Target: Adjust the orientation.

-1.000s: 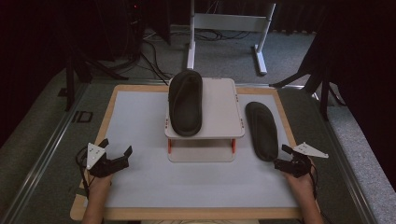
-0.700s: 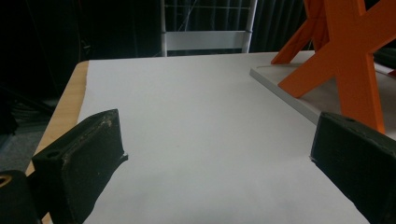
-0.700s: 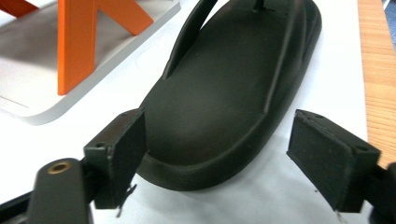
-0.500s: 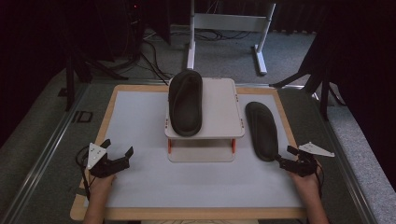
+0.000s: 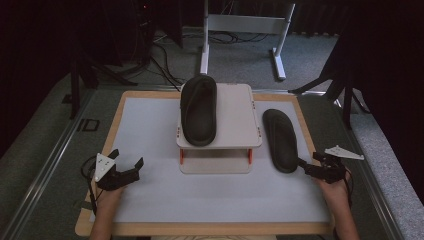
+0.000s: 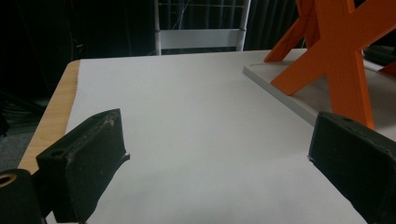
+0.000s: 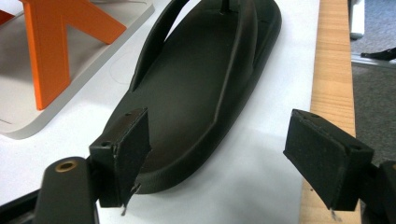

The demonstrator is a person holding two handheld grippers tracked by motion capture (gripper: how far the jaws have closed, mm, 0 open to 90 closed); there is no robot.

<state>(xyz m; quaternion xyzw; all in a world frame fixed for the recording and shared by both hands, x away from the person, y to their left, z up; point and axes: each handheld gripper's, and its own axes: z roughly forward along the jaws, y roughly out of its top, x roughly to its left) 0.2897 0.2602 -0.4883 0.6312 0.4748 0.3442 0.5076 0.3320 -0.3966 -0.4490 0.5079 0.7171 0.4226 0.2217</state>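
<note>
Each hand carries a black two-jaw gripper: the left gripper point(image 5: 126, 167) and right gripper point(image 5: 306, 168) bear a pale grey three-cornered plate on top, with a dark cable trailing behind; the thick black pads point(image 7: 327, 156) have scuffed edges and small screw holes; forearms bare

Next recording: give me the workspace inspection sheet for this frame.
Surface: white mat on a wood-edged board.
Job's things: one black sandal on the rack's top shelf; second sandal flat on the mat, right of the rack.
Clutter: nothing seen.
Grippers: left gripper open over bare mat; right gripper open at the second sandal's heel, pads not pressing it.
Cables: one trails from the left gripper; more lie on the floor beyond the table.
Surroundings: white stand, dark curtains, grey carpet.
</note>
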